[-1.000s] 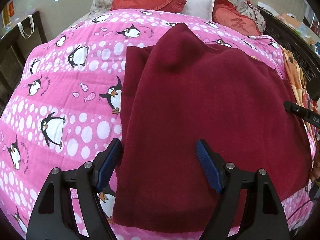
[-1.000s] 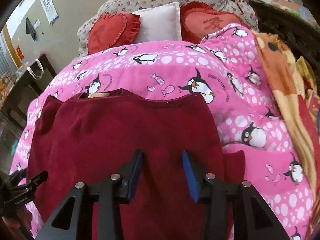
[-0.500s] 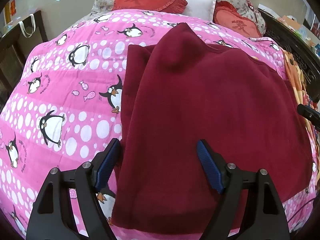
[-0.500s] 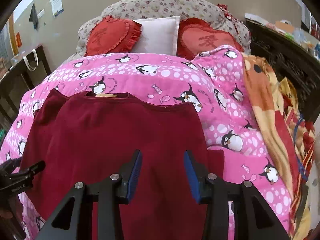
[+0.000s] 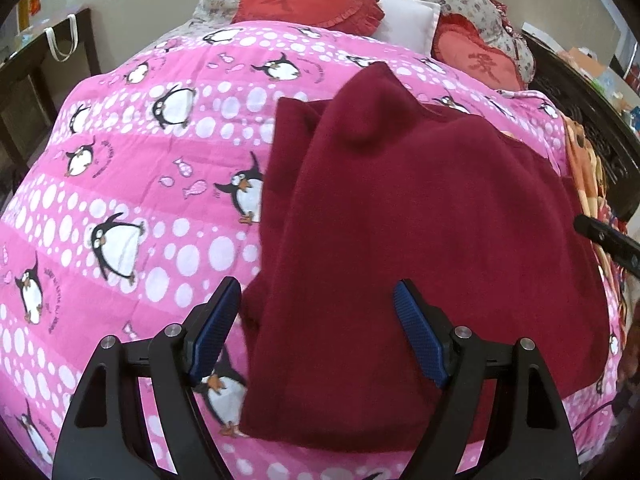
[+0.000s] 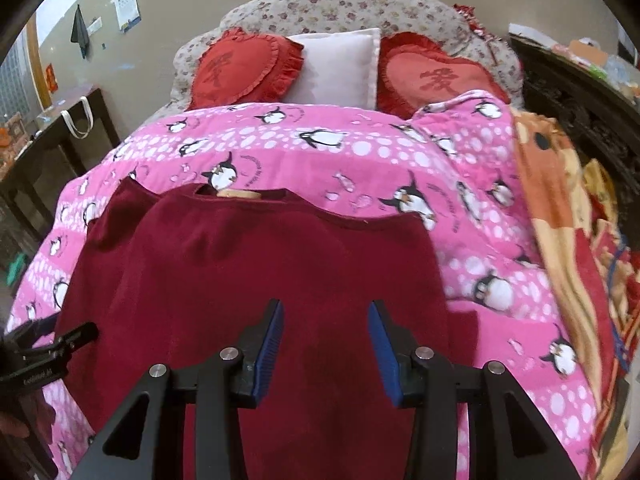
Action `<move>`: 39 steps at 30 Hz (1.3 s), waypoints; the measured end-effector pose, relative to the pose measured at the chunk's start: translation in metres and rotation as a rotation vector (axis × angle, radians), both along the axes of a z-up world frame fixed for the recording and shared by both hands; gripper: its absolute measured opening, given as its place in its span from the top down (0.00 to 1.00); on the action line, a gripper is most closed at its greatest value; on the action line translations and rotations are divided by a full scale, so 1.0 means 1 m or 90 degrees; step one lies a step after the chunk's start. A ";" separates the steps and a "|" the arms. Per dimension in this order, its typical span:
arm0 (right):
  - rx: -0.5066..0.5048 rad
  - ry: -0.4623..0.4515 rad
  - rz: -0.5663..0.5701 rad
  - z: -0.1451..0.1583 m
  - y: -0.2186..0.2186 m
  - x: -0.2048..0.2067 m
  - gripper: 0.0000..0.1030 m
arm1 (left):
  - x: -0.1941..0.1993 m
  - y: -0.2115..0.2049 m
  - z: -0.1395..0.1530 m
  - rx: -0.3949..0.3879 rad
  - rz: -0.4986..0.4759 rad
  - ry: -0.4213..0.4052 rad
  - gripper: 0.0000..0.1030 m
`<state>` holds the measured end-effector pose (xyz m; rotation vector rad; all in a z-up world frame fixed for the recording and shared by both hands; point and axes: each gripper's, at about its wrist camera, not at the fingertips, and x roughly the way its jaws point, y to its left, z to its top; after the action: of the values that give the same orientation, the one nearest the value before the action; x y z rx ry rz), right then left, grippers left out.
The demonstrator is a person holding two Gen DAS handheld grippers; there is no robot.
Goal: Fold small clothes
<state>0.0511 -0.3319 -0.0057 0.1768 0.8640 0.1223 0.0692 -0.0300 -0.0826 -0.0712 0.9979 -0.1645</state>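
A dark red garment (image 5: 420,216) lies spread on the pink penguin quilt (image 5: 132,184), with one side folded over along its left edge. My left gripper (image 5: 318,294) hovers open above the garment's near left part, nothing between its blue pads. In the right wrist view the same garment (image 6: 256,272) fills the middle, its neckline and a tan label toward the pillows. My right gripper (image 6: 326,314) hangs open over the garment's near part, holding nothing. A piece of the left gripper's frame (image 6: 44,354) shows at the left edge.
Two red heart cushions (image 6: 244,66) and a white pillow (image 6: 340,66) lean on the flowered headboard. An orange patterned blanket (image 6: 568,216) lies along the bed's right side. A dark side table (image 6: 48,152) stands left, dark carved furniture (image 6: 580,92) right.
The right wrist view has lifted and pulled back a little, so more of the quilt, pillows and orange blanket show. The left gripper has barely moved. Both stay open.
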 end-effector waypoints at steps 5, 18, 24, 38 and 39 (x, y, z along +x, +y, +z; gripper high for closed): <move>0.016 0.033 0.023 -0.011 0.010 0.037 0.59 | 0.002 0.004 0.001 0.024 0.007 -0.005 0.23; 0.043 0.023 0.113 0.025 0.056 0.046 0.57 | 0.009 0.003 0.012 0.029 0.006 -0.018 0.23; 0.061 0.052 0.155 0.008 0.094 0.065 0.57 | 0.009 0.013 0.015 0.021 0.017 -0.020 0.23; 0.130 0.064 0.189 0.032 0.126 0.074 0.46 | 0.009 0.035 0.007 -0.025 0.036 -0.003 0.23; 0.140 0.063 0.199 0.035 0.133 0.075 0.43 | 0.008 0.039 0.006 -0.036 0.037 -0.001 0.23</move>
<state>0.1262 -0.1985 0.0291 0.2548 0.9716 0.5056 0.0769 0.0085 -0.0762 -0.1520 0.9883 -0.1394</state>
